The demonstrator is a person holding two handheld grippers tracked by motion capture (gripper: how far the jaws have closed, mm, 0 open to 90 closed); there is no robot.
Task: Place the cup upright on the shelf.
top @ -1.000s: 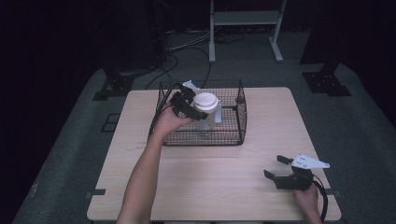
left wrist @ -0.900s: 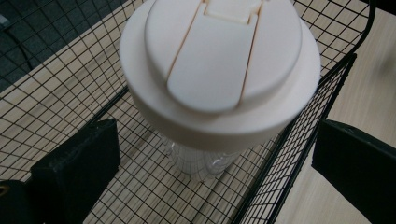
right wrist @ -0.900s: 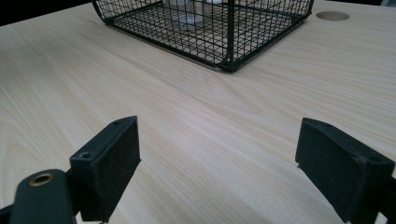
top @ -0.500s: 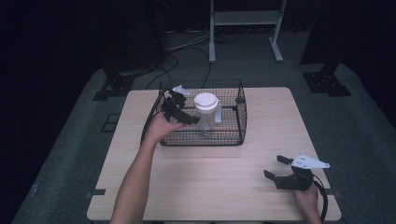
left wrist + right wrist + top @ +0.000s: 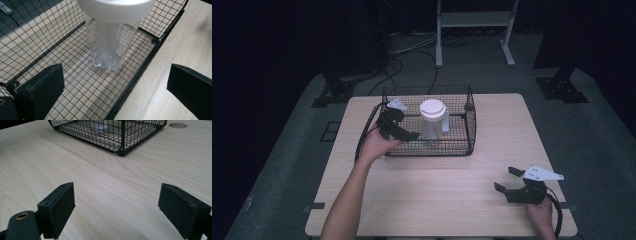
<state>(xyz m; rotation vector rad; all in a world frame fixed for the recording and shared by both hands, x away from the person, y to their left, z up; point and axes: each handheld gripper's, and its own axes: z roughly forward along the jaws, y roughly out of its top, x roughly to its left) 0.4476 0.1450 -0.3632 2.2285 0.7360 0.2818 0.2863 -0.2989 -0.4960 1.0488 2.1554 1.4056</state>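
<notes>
A clear plastic bottle [image 5: 432, 122] with a wide white lid [image 5: 432, 108] stands upright inside a black wire basket [image 5: 462, 145] at the back middle of the table. My left gripper [image 5: 404, 125] hovers open at the basket's left end, a short gap from the bottle. In the left gripper view the bottle [image 5: 107, 47] stands ahead between the wide-apart jaws; one jaw is over the basket floor, the other over the bare table outside the basket's rim [image 5: 140, 75]. My right gripper [image 5: 505, 179] rests open and empty near the table's front right corner.
The light wooden table [image 5: 437, 185] has a wide bare stretch between the basket and the right gripper. A round hole [image 5: 177, 125] sits in the tabletop beyond the basket [image 5: 110, 132]. Dark stands and cables lie on the floor behind the table.
My left gripper has drawn back to the left from the bottle's lid, leaving the bottle standing in the basket. The right gripper has stayed put.
</notes>
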